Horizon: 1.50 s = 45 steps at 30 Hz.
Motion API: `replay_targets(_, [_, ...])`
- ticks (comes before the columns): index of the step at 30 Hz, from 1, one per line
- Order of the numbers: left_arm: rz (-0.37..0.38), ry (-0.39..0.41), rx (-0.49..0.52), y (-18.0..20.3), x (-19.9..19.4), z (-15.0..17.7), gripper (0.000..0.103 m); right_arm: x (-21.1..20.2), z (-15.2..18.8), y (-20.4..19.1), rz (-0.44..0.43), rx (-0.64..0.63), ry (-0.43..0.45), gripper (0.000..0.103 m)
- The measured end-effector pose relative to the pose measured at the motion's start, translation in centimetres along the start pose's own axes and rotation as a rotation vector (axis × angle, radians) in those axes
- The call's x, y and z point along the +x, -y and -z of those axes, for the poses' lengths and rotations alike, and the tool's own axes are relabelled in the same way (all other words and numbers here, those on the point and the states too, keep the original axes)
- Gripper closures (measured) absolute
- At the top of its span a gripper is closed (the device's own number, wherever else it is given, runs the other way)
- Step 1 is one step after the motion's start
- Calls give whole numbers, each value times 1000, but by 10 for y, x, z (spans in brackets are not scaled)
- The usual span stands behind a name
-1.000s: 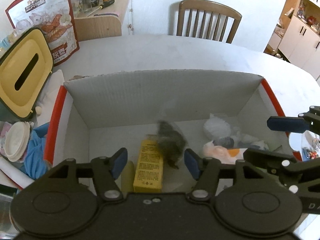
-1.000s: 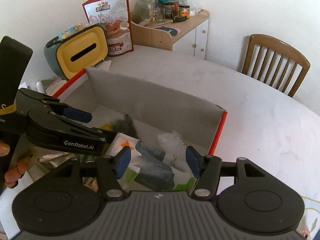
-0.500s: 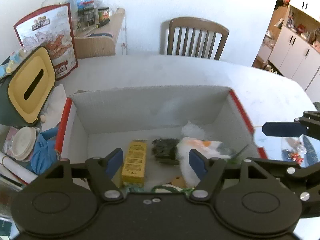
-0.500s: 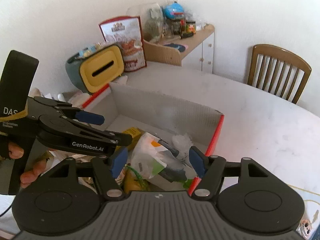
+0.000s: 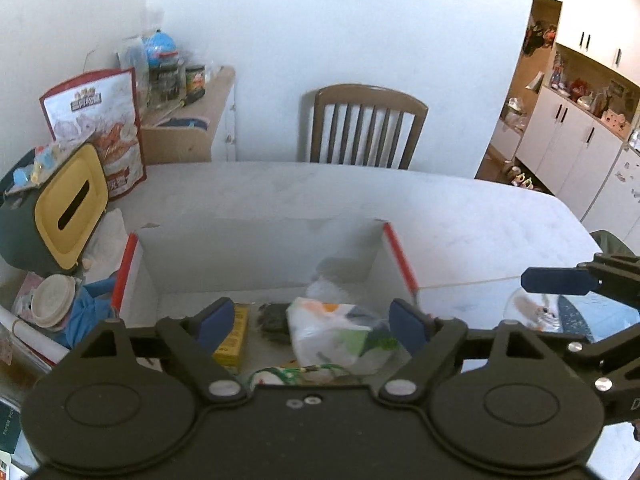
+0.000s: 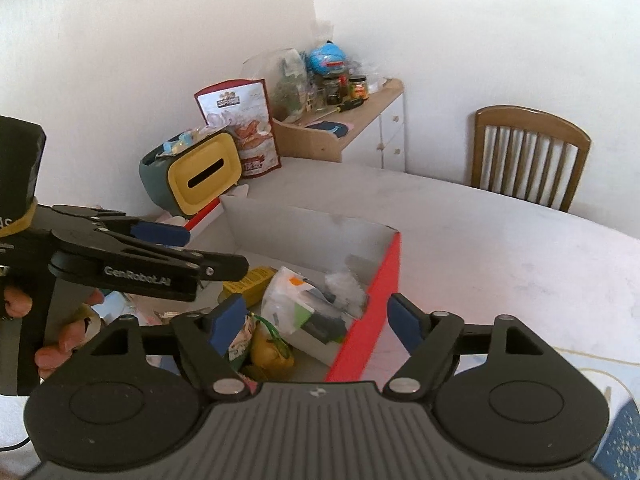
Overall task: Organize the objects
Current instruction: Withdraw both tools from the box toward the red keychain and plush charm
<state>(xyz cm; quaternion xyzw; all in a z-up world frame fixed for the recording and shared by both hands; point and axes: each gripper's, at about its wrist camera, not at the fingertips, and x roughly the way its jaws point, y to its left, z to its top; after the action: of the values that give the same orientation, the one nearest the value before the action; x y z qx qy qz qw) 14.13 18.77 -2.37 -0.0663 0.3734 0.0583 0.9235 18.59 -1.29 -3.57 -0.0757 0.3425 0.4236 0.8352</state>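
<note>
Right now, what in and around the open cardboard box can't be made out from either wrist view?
- Near floor of the open cardboard box: left wrist view, hidden behind the left gripper.
- Crinkled clear plastic wrap: motion-blurred there; contents unclear.
- Small dark clump: too blurred to identify.
- Yellow carton: right wrist view, partly behind the left gripper's arm.
- Right gripper: open, hides the box's near corner.

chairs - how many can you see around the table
1: a wooden slat-back chair at the table's far edge, against the wall. Others may stand outside both views.

Left tool (image 5: 312, 326): jaws spread wide, empty.
Right tool (image 6: 318, 320): jaws spread wide, empty.
Hand (image 6: 48, 336): gripping left tool's handle.
</note>
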Motion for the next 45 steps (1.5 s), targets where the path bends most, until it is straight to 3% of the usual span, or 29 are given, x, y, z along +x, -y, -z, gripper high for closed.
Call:
replay_targets(15, [44,27,61,72,-8,12,12,-56,40,51,82,65,52,21])
replay_targets(27, [117,21,111,132,10,22,1,-94,95,111,120,113,41,9])
replay_targets(39, [158,-40,153,188,51,41,1,-91,125,181,247,203,-7,6])
replay_targets(45, [175,-73,142,211,77,55,1,-80,134,219,269,261,-44,6])
